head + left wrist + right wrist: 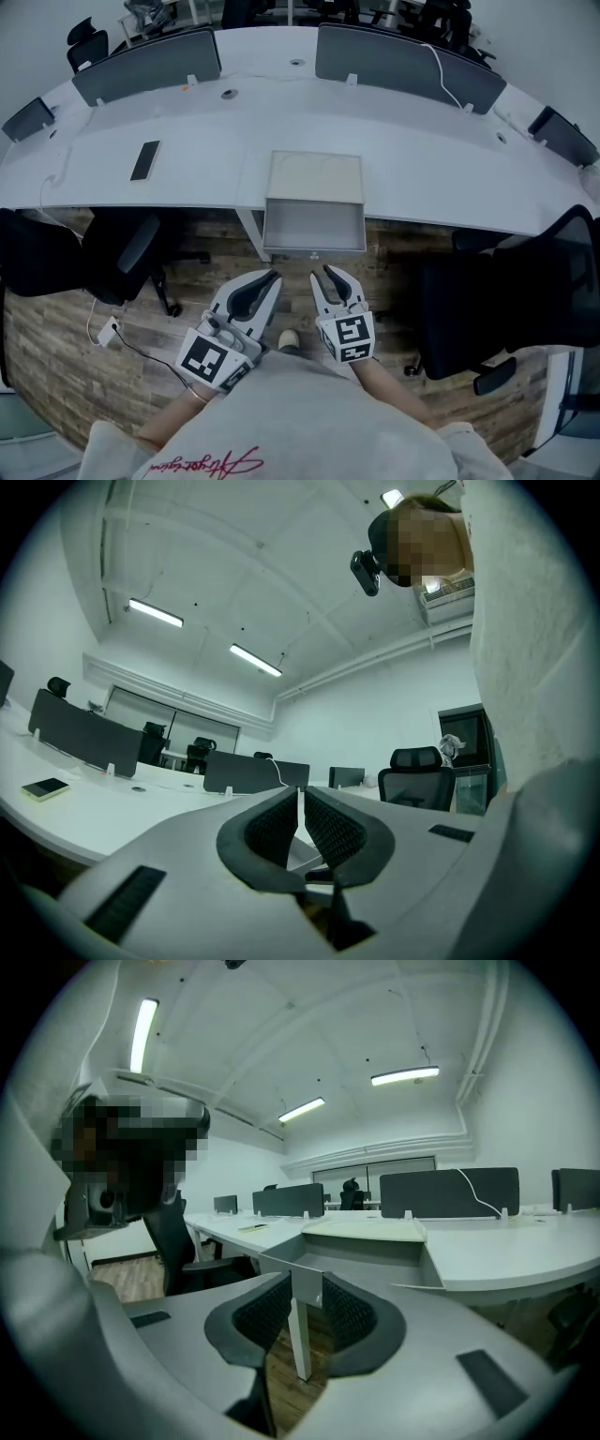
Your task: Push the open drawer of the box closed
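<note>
Box (314, 174): set at the front edge of the desk (187, 141), so its drawer runs out over the floor.
Drawer (314, 225): open toward the person; nothing seen inside.
Left gripper (270, 277): jaws clenched on nothing, short of the drawer front.
Right gripper (320, 272): jaws parted, empty, lined up on the drawer front. Judged ready to push.

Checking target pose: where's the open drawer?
Head view, centre: drawer sticks out of the box at the desk's near edge, ahead of left gripper and right gripper.
</note>
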{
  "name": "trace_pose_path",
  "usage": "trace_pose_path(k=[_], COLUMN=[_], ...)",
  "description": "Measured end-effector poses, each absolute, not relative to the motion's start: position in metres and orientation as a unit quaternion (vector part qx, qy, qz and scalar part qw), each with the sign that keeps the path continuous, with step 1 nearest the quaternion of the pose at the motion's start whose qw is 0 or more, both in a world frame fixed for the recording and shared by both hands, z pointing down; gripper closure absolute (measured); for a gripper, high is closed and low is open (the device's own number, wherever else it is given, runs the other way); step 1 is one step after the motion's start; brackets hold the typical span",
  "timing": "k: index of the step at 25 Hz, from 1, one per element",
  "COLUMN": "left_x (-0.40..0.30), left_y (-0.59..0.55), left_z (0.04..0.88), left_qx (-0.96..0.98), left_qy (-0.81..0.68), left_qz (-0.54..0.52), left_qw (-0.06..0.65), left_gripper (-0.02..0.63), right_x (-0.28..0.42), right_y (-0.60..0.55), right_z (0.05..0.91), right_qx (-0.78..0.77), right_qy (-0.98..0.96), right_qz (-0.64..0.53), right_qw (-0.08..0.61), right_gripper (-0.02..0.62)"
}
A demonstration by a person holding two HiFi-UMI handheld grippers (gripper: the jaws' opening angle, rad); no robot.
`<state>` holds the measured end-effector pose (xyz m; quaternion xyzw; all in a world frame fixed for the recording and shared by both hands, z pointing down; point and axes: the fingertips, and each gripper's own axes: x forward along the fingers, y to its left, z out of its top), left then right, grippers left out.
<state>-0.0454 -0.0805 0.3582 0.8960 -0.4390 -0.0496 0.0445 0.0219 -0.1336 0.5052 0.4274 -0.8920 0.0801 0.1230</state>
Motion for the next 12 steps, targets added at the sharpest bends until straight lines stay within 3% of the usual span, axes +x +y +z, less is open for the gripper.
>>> trace_pose_path(k=[12], left_x=[-0.067], left_y=[-0.101], left_z=[0.366], left_qx=[0.896], left_qy=[-0.44], left_qz=[-0.042], left_qw=[0.053], left_gripper=[0.569], right_x=[0.018], right_y=[-0.169], right_z=[0.549], right_qx=[0.474], right_qy=[-0.858], right_qz=[0.147], right_qw=[0.132], right_gripper=[0.508])
